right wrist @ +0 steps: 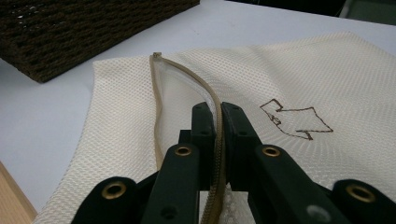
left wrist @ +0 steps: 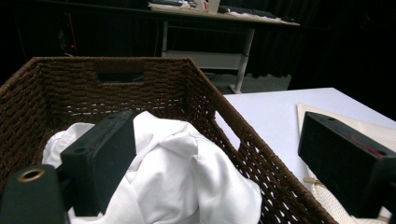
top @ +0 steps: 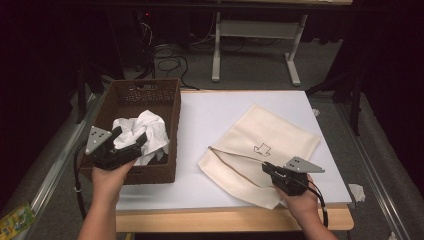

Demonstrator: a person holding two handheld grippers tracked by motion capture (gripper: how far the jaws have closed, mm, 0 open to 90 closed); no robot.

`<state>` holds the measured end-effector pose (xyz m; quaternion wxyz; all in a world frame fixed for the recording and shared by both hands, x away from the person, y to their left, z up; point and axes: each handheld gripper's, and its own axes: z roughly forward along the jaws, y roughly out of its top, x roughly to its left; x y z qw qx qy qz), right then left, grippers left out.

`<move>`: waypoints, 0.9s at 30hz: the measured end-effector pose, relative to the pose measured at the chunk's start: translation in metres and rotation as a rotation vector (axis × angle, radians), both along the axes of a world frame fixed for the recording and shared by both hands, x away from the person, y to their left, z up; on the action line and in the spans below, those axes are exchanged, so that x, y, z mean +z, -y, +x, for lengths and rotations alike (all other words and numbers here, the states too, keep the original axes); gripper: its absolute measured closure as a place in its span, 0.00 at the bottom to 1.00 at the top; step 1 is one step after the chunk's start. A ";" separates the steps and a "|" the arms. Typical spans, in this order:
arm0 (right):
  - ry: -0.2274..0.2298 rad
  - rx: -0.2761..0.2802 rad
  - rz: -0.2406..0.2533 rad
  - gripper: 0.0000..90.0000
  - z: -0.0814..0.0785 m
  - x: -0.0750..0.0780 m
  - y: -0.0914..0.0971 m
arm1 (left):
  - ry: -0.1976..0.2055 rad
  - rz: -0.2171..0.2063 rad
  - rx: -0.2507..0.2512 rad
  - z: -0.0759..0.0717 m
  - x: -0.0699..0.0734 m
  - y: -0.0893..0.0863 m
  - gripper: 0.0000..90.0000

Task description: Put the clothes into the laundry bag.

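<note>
My right hand-held gripper [right wrist: 218, 116] is clamped on the zipper edge [right wrist: 212, 100] of the cream mesh bag [top: 260, 150] on the worktop [top: 210, 117]; my left hand-held gripper [top: 131, 141] (jaws spread wide) hangs over the white cloth [left wrist: 182, 177] in the wicker basket [top: 172, 130].

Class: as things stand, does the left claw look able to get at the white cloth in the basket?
Probably yes: the left claw hangs open above the white cloth, and the open-topped basket puts nothing between them.

No words, brands or numbers are legible. One sign: a brown outlined arrow [right wrist: 297, 120] on the cream mesh bag [right wrist: 355, 74], also seen from the high view as a small dark outline near the bag's middle [top: 261, 148].
</note>
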<state>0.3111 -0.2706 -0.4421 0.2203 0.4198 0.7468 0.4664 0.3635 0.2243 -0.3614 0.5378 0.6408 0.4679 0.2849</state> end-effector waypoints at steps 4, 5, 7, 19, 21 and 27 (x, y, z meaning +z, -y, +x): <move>-0.005 -0.003 -0.002 0.94 0.000 -0.001 -0.001 | -0.010 -0.018 -0.012 0.004 0.001 0.003 0.17; -0.005 -0.003 -0.002 0.94 0.000 -0.001 -0.001 | -0.010 -0.018 -0.012 0.004 0.001 0.003 0.17; -0.004 0.004 -0.003 0.94 -0.001 0.000 -0.001 | -0.014 0.017 -0.008 0.008 0.005 0.008 0.17; 0.004 0.023 -0.006 0.94 -0.001 0.001 0.002 | -0.198 0.165 0.027 0.050 0.026 0.026 0.16; 0.003 0.024 -0.006 0.94 -0.001 0.001 0.002 | -0.260 0.202 0.011 0.056 0.023 0.028 0.15; -0.001 0.027 -0.007 0.94 -0.001 0.001 0.001 | -0.504 0.269 -0.005 0.079 0.009 0.029 0.10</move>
